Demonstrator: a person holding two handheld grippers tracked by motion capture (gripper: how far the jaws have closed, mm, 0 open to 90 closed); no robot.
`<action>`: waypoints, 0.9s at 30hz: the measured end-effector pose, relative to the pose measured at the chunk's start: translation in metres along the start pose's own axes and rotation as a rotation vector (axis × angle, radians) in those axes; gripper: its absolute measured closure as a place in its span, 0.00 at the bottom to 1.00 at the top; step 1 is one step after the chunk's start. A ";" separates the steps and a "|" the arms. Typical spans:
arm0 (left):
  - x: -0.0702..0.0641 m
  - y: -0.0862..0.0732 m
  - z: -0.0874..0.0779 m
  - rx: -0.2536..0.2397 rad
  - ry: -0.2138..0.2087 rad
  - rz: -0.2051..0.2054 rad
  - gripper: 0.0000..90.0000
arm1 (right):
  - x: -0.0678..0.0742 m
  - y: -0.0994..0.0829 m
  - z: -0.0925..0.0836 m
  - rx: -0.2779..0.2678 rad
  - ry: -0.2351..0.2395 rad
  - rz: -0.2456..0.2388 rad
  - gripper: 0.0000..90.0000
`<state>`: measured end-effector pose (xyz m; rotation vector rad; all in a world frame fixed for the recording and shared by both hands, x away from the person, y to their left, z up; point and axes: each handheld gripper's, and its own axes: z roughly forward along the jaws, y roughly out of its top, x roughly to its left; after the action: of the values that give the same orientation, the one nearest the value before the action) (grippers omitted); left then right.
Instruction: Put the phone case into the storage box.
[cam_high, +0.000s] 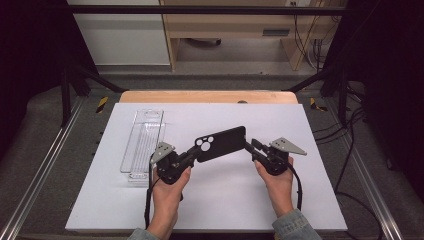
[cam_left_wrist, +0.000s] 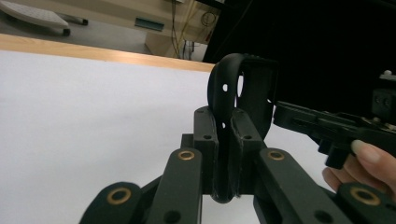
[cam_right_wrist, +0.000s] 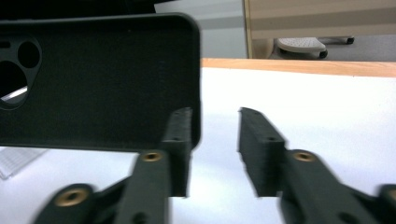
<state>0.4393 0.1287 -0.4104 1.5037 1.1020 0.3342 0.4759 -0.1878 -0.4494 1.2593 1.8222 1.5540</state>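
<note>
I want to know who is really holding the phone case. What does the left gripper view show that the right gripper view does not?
Left gripper view alone: the left gripper shut on the edge of the black phone case, with the person's fingers on the other gripper beyond it.

Right gripper view alone: the right gripper with its jaws apart, the case's end wall beside one jaw and nothing pinched, plus the case's camera holes and a clear plastic tray.

Both: the case, the white table surface and its wooden far edge.
</note>
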 end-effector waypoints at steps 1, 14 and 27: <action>0.002 0.001 -0.001 0.000 0.010 0.001 0.92 | -0.001 0.000 0.000 -0.010 -0.002 0.012 0.59; 0.012 0.011 -0.009 -0.011 0.064 0.066 0.92 | -0.003 0.000 0.004 -0.010 -0.040 -0.009 0.28; 0.017 0.028 -0.024 0.039 0.081 0.147 0.92 | 0.001 -0.007 0.008 0.080 -0.090 -0.085 0.16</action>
<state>0.4425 0.1605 -0.3854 1.6216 1.0685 0.4814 0.4797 -0.1826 -0.4579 1.2498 1.8715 1.3700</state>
